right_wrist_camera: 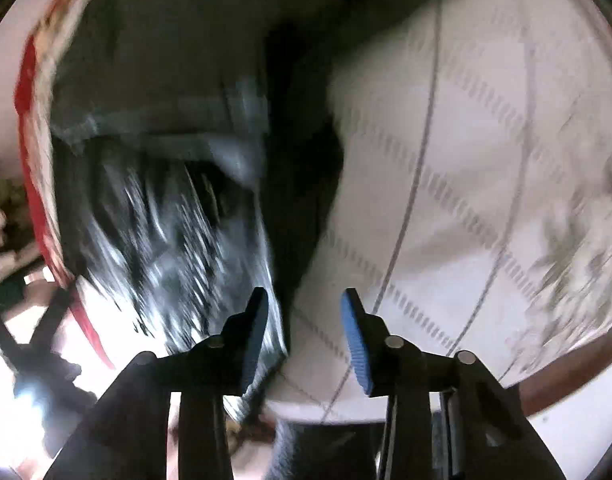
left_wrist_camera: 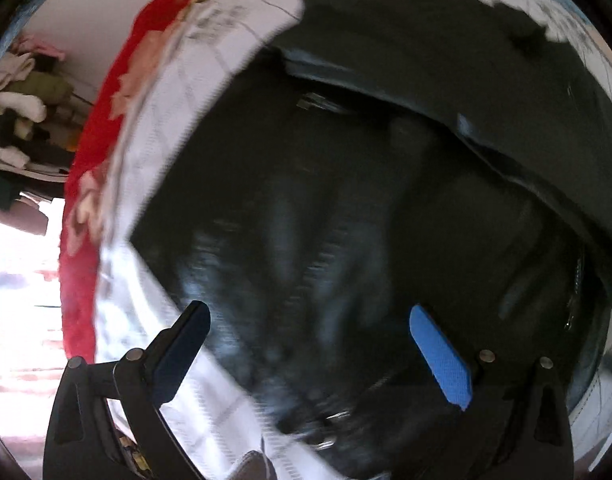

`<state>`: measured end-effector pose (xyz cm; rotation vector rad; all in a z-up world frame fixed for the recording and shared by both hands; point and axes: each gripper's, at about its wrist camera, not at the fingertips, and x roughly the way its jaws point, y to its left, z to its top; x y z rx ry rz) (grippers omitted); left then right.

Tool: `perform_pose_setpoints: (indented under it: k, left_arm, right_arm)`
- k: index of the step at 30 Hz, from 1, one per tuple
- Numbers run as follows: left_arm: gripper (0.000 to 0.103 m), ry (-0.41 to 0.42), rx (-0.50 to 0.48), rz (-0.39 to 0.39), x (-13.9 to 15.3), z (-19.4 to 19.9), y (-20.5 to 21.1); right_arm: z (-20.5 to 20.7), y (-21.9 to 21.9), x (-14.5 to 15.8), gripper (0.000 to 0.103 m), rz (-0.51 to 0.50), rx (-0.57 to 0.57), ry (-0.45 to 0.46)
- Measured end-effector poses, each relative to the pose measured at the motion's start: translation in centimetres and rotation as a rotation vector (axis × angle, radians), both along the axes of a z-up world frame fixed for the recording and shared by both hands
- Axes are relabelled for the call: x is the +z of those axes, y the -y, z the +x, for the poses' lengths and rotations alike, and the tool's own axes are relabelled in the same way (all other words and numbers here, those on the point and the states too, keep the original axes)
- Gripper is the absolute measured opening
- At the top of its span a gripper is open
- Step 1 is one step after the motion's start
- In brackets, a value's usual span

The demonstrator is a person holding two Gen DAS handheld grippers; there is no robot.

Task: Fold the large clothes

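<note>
Beneath me lies a white bed sheet with thin grey grid lines and dashed stripes (right_wrist_camera: 466,200), soft and slightly rumpled, and along its far-left side runs a red blanket with a pale floral pattern (left_wrist_camera: 102,128), plush-looking and bunched at the edge. Beyond that, against a plain white wall (left_wrist_camera: 98,8), sits a jumbled pile of folded and loose clothes in white, olive and pink (left_wrist_camera: 22,104), and bright light washes out the low left part of my left view. The large dark, nearly black garment (left_wrist_camera: 346,184) is spread on the sheet and fills most of my left view; its surface looks smooth with a faint sheen, a thick folded flap crosses its upper right, and small metallic glints show near its lower edge, though blur keeps me from telling what they are. My left gripper (left_wrist_camera: 310,320) hangs over the garment with its jaws spread wide and nothing between them, one blue textured pad (left_wrist_camera: 440,354) facing inward. My right gripper (right_wrist_camera: 304,312) sits over the garment's edge where dark cloth meets white sheet, jaws parted to a middling gap and empty; motion blur smears the fabric's pale streaks there
</note>
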<state>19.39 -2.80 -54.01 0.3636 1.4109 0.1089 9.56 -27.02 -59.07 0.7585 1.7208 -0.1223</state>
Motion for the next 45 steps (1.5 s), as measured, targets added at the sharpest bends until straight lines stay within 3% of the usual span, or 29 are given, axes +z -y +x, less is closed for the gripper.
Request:
perform_pose_setpoints:
  k: [3, 7, 15, 18, 23, 30, 33, 37, 40, 45]
  left_arm:
    - [0.103, -0.028, 0.012, 0.009, -2.0, 0.2, 1.1]
    - [0.103, -0.045, 0.034, 0.004, -3.0, 0.2, 1.2]
    - [0.103, -0.055, 0.043, -0.029, -3.1, 0.5, 0.6]
    - [0.103, -0.06, 0.036, -0.039, -3.1, 0.6, 0.6]
    - [0.103, -0.069, 0.028, -0.056, -3.4, 0.9, 0.3]
    - [0.103, -0.029, -0.007, -0.088, -0.8, 0.7, 0.6]
    - [0.103, -0.002, -0.038, -0.096, 1.2, 0.1, 1.5]
    - [0.103, 0.017, -0.118, -0.039, 2.9, -2.1, 4.2]
    - [0.103, 0.038, -0.21, 0.058, 3.6, -5.3, 7.2]
    - [0.103, 0.049, -0.406, 0.257, 3.0, -12.4, 13.6]
  right_arm:
    - [2.8, 1.1, -0.4, 0.048, -0.028, 0.025, 0.037]
    - [5.2, 0.8, -3.0, 0.046, -0.088, 0.099, -0.015]
    - [5.6, -2.3, -3.2, 0.046, -0.186, 0.069, -0.012]
    - [4.9, -2.5, -2.8, 0.035, -0.202, 0.052, -0.009]
    - [4.6, -3.3, -3.1, 0.035, -0.231, 0.066, -0.03]
    - [5.1, -2.9, -2.7, 0.04, -0.141, 0.077, -0.045]
    - [4.0, -1.3, -1.0, 0.05, -0.094, 0.059, -0.024]
    - [1.9, 1.3, 1.2, 0.051, -0.078, 0.042, -0.011]
    - [0.1, 5.4, 2.4, 0.052, -0.063, -0.001, -0.023]
    - [-1.2, 11.6, 1.9, 0.052, -0.058, 0.003, -0.054]
